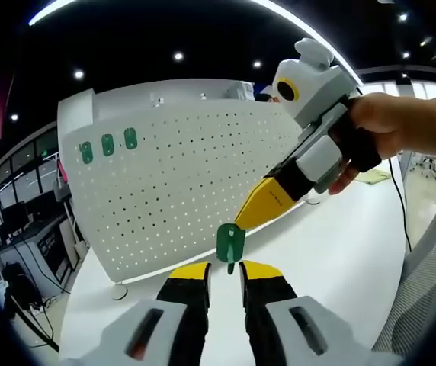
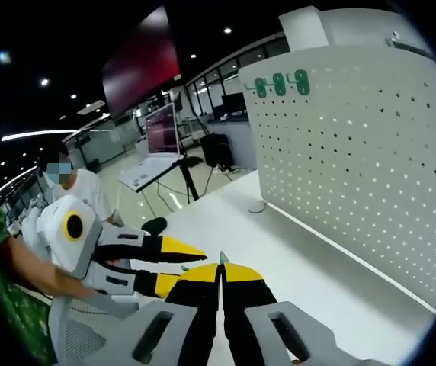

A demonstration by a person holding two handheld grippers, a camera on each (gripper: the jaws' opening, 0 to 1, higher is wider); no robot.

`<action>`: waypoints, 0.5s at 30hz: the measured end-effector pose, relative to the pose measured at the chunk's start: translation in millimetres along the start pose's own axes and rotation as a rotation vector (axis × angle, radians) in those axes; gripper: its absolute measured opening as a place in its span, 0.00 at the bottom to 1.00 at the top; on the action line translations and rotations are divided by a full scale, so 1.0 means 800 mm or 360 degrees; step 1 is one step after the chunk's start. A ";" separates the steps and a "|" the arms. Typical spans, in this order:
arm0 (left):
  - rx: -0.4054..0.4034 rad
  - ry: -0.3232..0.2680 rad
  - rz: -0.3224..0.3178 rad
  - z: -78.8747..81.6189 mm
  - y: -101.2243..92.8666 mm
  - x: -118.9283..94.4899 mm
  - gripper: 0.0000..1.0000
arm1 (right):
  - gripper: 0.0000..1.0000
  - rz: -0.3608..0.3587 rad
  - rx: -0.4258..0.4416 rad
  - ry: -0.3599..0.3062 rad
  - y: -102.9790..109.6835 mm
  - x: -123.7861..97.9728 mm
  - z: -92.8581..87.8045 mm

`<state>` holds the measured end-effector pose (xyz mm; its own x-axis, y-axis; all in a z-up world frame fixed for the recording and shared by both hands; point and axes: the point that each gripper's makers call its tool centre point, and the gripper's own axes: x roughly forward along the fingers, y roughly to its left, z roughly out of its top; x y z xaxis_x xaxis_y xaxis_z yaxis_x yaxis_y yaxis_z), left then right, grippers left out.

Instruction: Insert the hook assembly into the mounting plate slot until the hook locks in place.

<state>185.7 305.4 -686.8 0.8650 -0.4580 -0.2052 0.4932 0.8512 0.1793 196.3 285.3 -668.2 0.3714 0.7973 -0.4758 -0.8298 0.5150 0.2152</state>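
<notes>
Hook handling comes first. In the left gripper view, the left gripper (image 1: 226, 274) stands with its yellow-tipped jaws slightly spread, and the green hook (image 1: 229, 242) sits upright just above the tips; whether the jaws pinch its lower end or only stand beneath it, I cannot tell. The hook looks like a small moulded plastic piece: light, stiff and fairly smooth, so likely to twist if nipped at one corner. A hold across its flat faces, low down, would leave the top free for the slot. The right gripper (image 1: 260, 204) reaches in from the right, its yellow tip just beside the hook, held by a hand (image 1: 401, 126). Behind stands the white pegboard (image 1: 195, 183) on the white table (image 1: 332, 252), with three green hooks (image 1: 108, 145) already seated near its upper edge.

In the right gripper view, the right gripper (image 2: 219, 278) has its jaws pressed nearly together on a thin sliver (image 2: 222, 259), probably the hook edge-on. The left gripper (image 2: 165, 263) lies alongside, and the pegboard (image 2: 355, 168) rises well apart to the right.
</notes>
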 end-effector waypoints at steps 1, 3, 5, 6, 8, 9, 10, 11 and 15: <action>0.0004 -0.0010 -0.0001 0.001 0.000 0.000 0.13 | 0.00 0.0003 -0.0002 -0.0001 0.001 0.000 0.000; 0.0015 -0.0030 -0.0006 0.005 -0.001 -0.001 0.11 | 0.00 0.0007 -0.0002 0.0001 0.003 0.000 0.000; 0.0018 -0.0043 -0.0013 0.007 -0.002 -0.001 0.11 | 0.00 0.0015 0.0005 0.0000 0.005 -0.001 0.001; 0.0023 -0.0044 -0.0015 0.007 -0.003 -0.001 0.11 | 0.00 0.0019 0.0009 -0.0001 0.006 -0.001 0.001; 0.0032 -0.0047 -0.0021 0.008 -0.004 -0.001 0.10 | 0.00 0.0025 0.0008 -0.0003 0.009 -0.001 0.002; 0.0034 -0.0046 -0.0022 0.008 -0.004 -0.001 0.09 | 0.00 0.0024 0.0005 -0.0001 0.010 -0.002 0.002; 0.0046 -0.0050 -0.0024 0.008 -0.004 -0.001 0.07 | 0.00 0.0023 0.0005 -0.0001 0.010 -0.002 0.003; 0.0052 -0.0052 -0.0024 0.009 -0.004 -0.001 0.06 | 0.00 0.0025 0.0008 -0.0002 0.011 -0.003 0.003; 0.0062 -0.0063 -0.0034 0.011 -0.006 -0.001 0.05 | 0.00 0.0028 0.0015 -0.0003 0.013 -0.004 0.003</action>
<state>183.3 299.9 -679.3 0.8567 -0.4865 -0.1713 0.5143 0.8307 0.2130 187.5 289.2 -662.1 0.3573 0.8069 -0.4703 -0.8324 0.5035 0.2315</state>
